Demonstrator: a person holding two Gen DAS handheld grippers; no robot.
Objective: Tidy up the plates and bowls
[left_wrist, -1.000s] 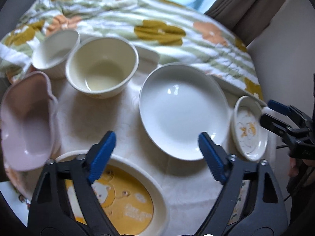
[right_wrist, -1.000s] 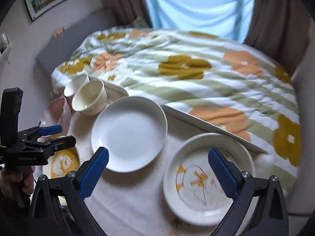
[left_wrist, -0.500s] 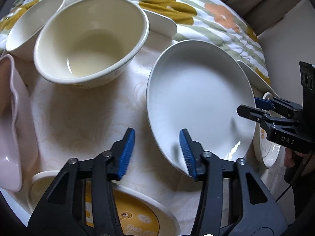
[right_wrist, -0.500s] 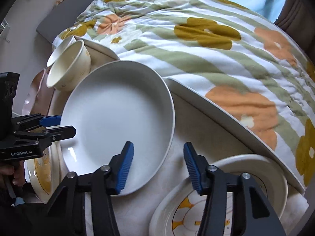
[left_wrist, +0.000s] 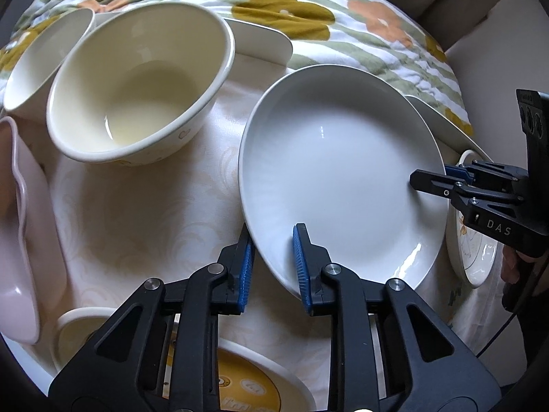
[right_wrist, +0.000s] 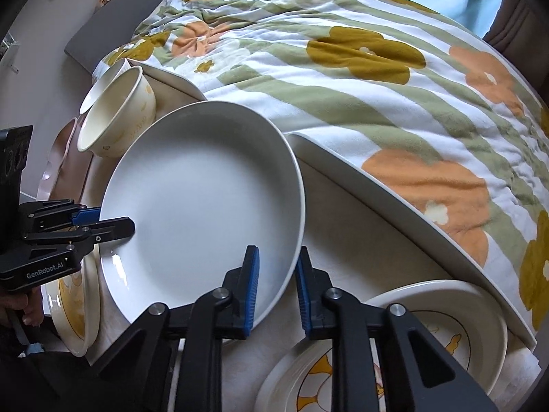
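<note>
A large plain white plate sits in the middle of the cream tablecloth; it also shows in the right wrist view. My left gripper is shut on its near-left rim, one blue pad inside and one outside. My right gripper is shut on the opposite rim and shows at the right of the left wrist view. A cream bowl and a smaller white bowl stand at the far left.
A pink wavy dish lies at the left edge. A yellow cartoon plate lies under my left gripper. A small duck-print plate lies at the right. A flowered quilt lies beyond the table edge.
Both grippers have moved in and closed from open onto opposite rims of the white plate.
</note>
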